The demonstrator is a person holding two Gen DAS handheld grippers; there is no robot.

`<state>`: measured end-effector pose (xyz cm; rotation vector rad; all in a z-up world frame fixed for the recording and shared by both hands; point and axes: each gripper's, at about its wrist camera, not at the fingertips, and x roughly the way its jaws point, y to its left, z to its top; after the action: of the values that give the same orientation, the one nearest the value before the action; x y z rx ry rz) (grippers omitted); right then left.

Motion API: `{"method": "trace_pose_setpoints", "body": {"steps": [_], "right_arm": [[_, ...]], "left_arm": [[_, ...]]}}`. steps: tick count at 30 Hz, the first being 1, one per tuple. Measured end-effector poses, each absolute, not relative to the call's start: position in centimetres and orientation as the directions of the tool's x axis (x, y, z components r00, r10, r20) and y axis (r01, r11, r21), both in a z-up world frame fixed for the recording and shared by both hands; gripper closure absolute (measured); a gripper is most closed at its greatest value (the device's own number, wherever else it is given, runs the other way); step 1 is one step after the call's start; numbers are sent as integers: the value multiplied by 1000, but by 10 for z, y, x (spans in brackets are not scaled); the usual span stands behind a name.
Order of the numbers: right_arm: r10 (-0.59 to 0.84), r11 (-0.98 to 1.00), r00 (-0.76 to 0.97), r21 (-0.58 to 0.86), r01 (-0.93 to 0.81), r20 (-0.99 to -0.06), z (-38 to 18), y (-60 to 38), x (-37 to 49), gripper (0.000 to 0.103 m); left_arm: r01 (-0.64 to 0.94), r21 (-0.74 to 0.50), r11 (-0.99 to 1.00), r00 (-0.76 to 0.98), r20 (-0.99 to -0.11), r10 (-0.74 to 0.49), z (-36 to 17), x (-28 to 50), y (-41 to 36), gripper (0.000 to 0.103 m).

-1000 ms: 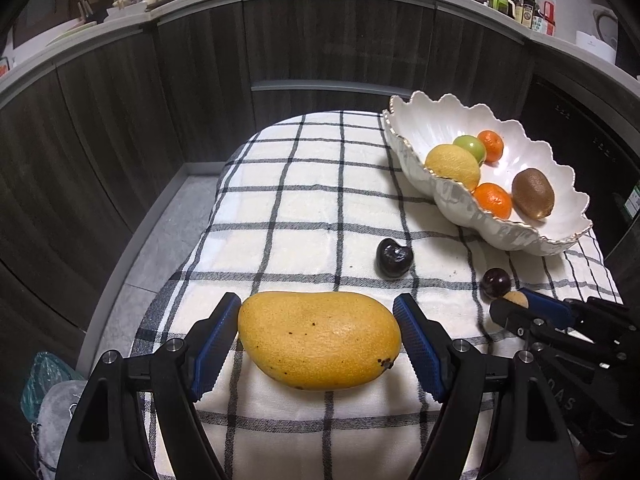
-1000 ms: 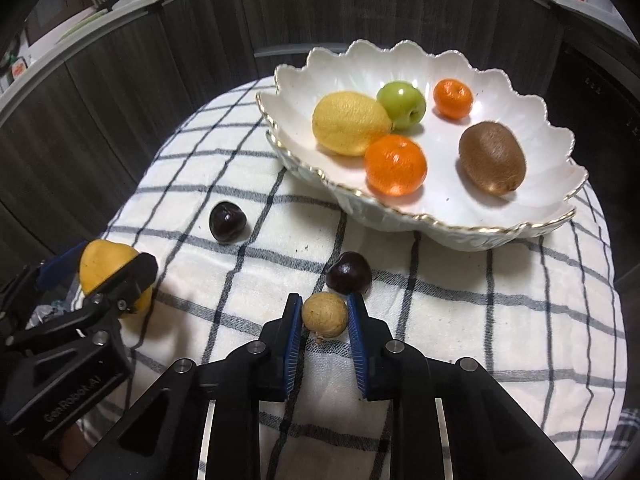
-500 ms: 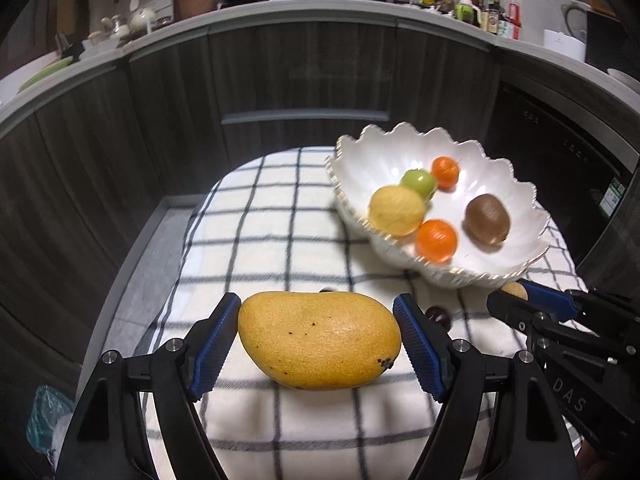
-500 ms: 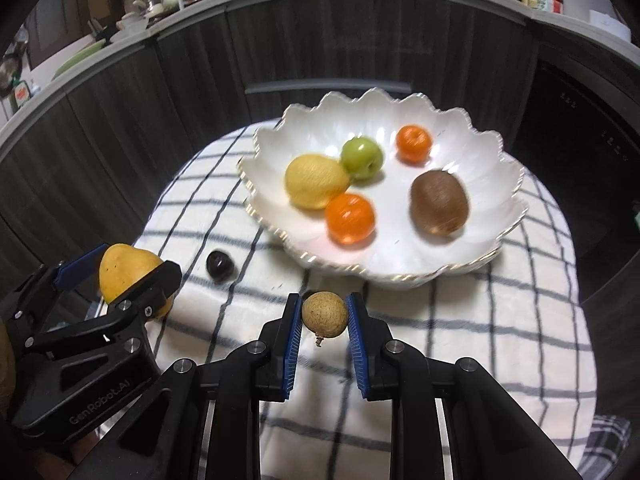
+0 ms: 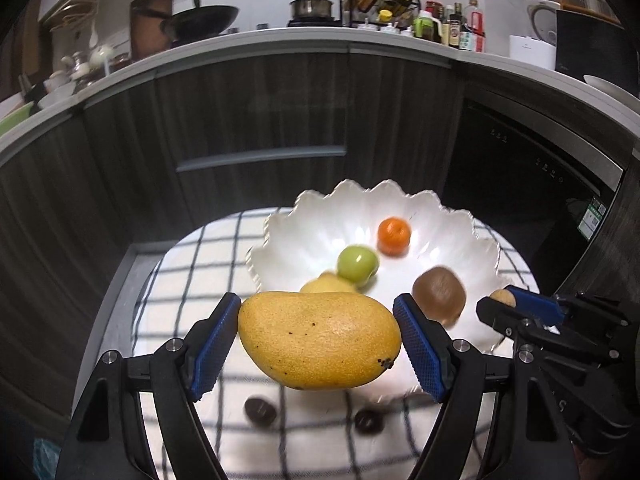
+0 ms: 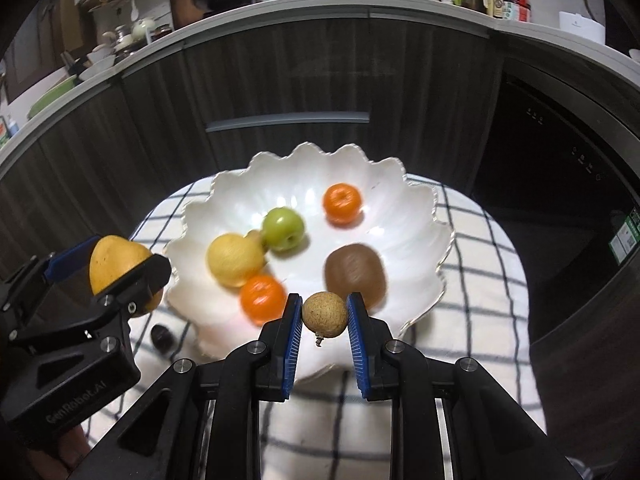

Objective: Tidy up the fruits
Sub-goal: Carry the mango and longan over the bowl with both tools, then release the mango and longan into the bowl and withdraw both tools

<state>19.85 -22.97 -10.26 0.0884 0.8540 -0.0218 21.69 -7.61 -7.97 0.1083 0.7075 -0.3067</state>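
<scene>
1. The tabletop [image 6: 472, 240], under a white cloth with dark checks, fills the lower middle of both views and carries everything
2. The white scalloped bowl [image 6: 416, 208] sits at frame centre, wide and shallow, so it looks like the collecting place for the fruit; already in it are a lemon [image 6: 234, 260], a kiwi [image 6: 354, 272], a green apple [image 6: 282, 228] and 2 oranges
3. The mango [image 5: 320, 340], yellow-orange with small dark specks, is clamped lengthwise between the left gripper [image 5: 318, 344] fingers, clear of the cloth at the bowl's near rim, probably for dropping in
4. The right gripper [image 6: 324, 318] fingers are pinched on a small tan, rough-skinned round fruit [image 6: 324, 314] with a stub of stem, held over the near rim
5. 2 dark small fruits [image 5: 260, 410] lie on the cloth at the bottom of the left view, not yet collected
</scene>
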Motion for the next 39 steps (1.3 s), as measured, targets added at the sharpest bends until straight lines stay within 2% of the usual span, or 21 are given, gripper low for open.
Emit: {"method": "trace_pose_setpoints", "body": {"steps": [20,32,39], "right_arm": [[-10,993,622,66,99,-783,-121,-272,276,79],[-13,994,579,50,94,-815,-143,-275,296,79],[-32,995,576,31,100,-817,-145,-275,294,78]], "left_arm": [[396,-28,918,659,-687,-306,-100,304,-123,25],[395,-46,918,606,-737,-298,-126,316,-127,25],[398,-8,917,602,-752,-268,-132,314,-130,25]]}}
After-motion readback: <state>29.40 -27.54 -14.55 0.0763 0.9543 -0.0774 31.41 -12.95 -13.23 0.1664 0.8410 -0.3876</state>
